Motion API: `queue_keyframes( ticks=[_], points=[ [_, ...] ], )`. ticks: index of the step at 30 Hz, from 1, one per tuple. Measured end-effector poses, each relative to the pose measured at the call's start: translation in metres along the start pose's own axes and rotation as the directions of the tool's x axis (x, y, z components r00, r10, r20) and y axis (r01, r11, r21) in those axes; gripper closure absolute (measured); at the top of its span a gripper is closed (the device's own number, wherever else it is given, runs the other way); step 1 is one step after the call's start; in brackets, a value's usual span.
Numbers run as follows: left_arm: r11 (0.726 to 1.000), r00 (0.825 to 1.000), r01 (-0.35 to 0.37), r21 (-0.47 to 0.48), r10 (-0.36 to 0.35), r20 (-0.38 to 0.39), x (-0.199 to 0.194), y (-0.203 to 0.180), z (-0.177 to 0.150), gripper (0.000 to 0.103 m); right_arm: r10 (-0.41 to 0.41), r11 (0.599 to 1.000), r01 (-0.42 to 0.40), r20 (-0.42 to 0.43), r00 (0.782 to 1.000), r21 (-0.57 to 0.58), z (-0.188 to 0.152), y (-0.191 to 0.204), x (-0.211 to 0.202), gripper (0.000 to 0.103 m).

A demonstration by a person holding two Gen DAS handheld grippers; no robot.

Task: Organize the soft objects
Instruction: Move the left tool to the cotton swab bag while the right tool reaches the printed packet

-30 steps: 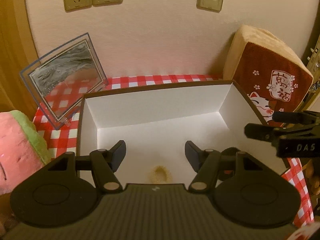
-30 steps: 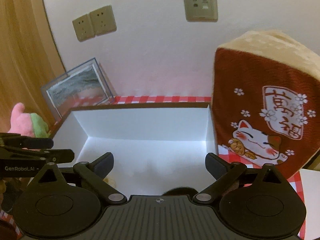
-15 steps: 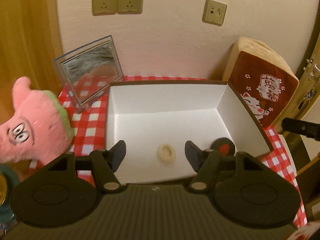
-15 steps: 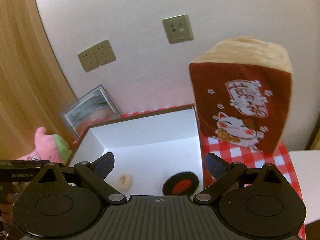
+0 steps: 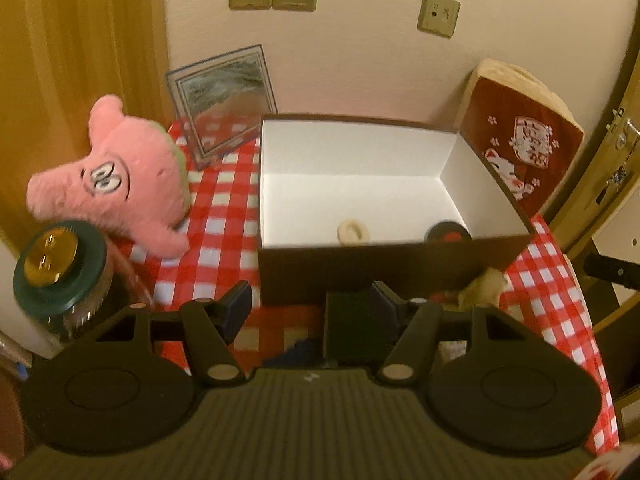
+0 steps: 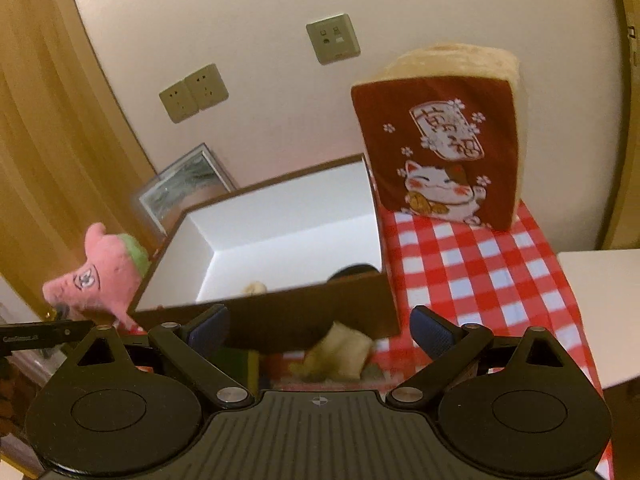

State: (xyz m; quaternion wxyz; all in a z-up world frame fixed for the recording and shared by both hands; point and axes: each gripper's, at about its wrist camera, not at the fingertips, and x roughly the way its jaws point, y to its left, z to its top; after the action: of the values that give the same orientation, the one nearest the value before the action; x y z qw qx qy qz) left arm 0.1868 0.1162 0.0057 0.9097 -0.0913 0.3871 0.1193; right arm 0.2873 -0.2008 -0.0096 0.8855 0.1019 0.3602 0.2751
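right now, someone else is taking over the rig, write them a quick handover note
Left gripper: open, empty, short of the box.
Right gripper: open, empty.
Box: on the checked cloth, holding a small cream ring and a black-and-red disc.
Still out: pink plush left of the box, red cat cushion to its right against the wall, a cream soft item in front of the box.
Left to do: put those soft things in the box.

The right gripper (image 6: 320,322) has its jaws spread wide with nothing between them, above the near wall of a brown cardboard box (image 6: 280,312) with a white interior. A lucky-cat cushion (image 6: 440,148) stands upright on the red checked tablecloth (image 6: 460,272) just beside the box's right wall; a pink plush toy (image 6: 100,276) lies to its left.
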Motion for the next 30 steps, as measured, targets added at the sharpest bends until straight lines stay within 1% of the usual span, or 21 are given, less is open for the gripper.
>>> queue_keyframes(
  ticks=[4, 10, 17, 22, 27, 30],
  points=[
    [1.0, 1.0, -0.012, 0.011, 0.012, -0.016, -0.007, 0.0, -0.021, 0.04, -0.025, 1.0, 0.025, -0.013, 1.0, -0.007, -0.014, -0.002, -0.009, 0.006],
    [1.0, 0.999, -0.011, 0.007, 0.011, -0.053, -0.007, 0.001, -0.046, 0.041, -0.061, 0.998, 0.061, -0.055, 0.997, -0.007, -0.037, -0.01, -0.019, 0.006],
    [1.0, 0.995, -0.014, 0.01, 0.015, -0.101, 0.0, 0.001, -0.073, 0.041, -0.063, 0.998, 0.066, -0.121, 0.991, 0.022, -0.068, -0.018, -0.021, 0.007],
    [1.0, 0.991, -0.021, 0.007, 0.022, -0.132, 0.006, 0.002, -0.087, 0.041, -0.041, 0.996, 0.054, -0.171, 0.984, 0.071, -0.088, -0.023, -0.01, 0.015],
    [1.0, 0.99, -0.028, 0.005, 0.028, -0.137, 0.009, 0.004, -0.09, 0.041, -0.023, 0.984, 0.059, -0.212, 0.977, 0.167, -0.102, -0.038, 0.008, 0.023],
    [0.999, 0.99, -0.034, 0.002, 0.034, -0.139, 0.013, 0.006, -0.089, 0.041, -0.015, 0.968, 0.069, -0.22, 0.975, 0.24, -0.106, -0.051, 0.019, 0.026]
  ],
)
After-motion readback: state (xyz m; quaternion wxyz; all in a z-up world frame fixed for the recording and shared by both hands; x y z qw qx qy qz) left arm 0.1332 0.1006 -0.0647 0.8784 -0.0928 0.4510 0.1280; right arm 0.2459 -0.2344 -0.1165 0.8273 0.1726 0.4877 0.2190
